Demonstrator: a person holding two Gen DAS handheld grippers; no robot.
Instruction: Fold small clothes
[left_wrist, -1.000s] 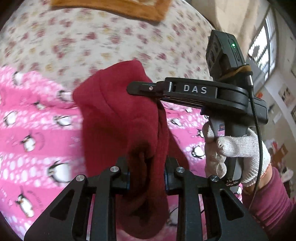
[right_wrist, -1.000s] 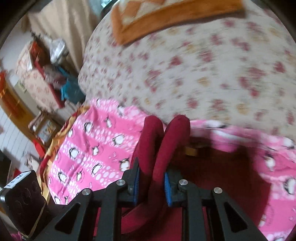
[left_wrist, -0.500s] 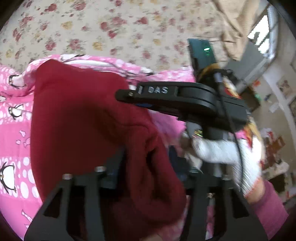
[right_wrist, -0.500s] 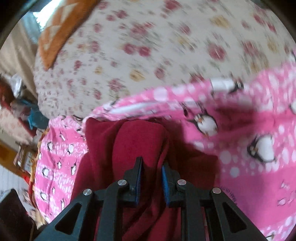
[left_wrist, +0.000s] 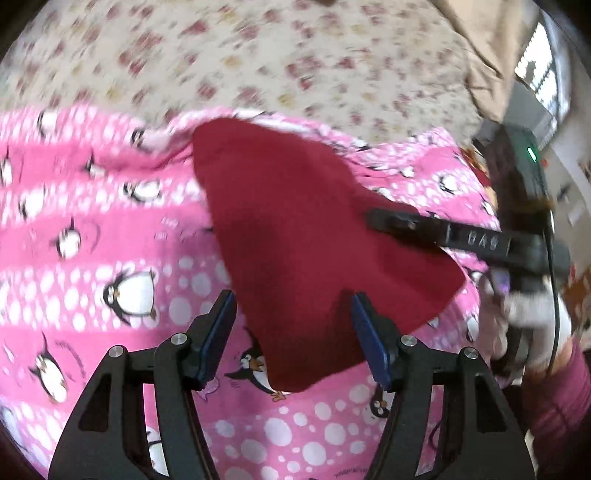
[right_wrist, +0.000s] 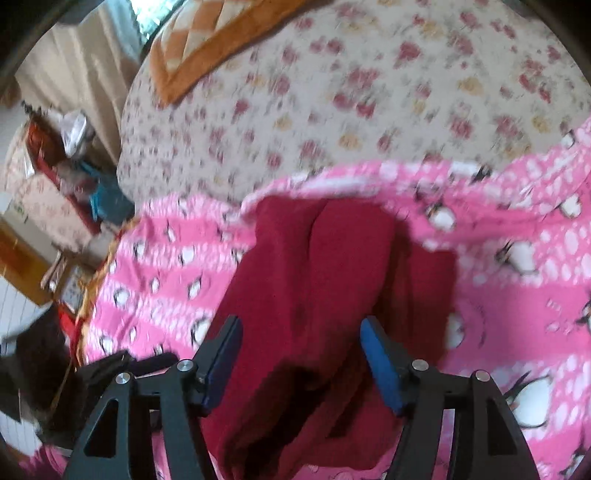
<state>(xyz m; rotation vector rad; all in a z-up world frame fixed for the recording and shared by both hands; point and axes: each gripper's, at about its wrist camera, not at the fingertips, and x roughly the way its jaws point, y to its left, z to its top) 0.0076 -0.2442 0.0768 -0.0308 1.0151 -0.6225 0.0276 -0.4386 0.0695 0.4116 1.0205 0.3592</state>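
Left hand-held gripper (left_wrist: 291, 336) and right hand-held gripper (right_wrist: 301, 363) are both opening, pads off the soft, fuzzy dark-red garment (left_wrist: 295, 236) lying between them on the pink penguin-print fleece blanket (left_wrist: 92, 258).

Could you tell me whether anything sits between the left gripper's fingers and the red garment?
Nothing visible does. The red garment lies on the pink blanket, directly between the opening left gripper fingers, untouched.

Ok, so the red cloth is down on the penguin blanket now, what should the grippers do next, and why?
Probably lift both away. The red cloth lies on the blanket; the left gripper and right gripper are opening, their pads off the fabric, which still sits between them. Backing off lets them reach a fresh edge.
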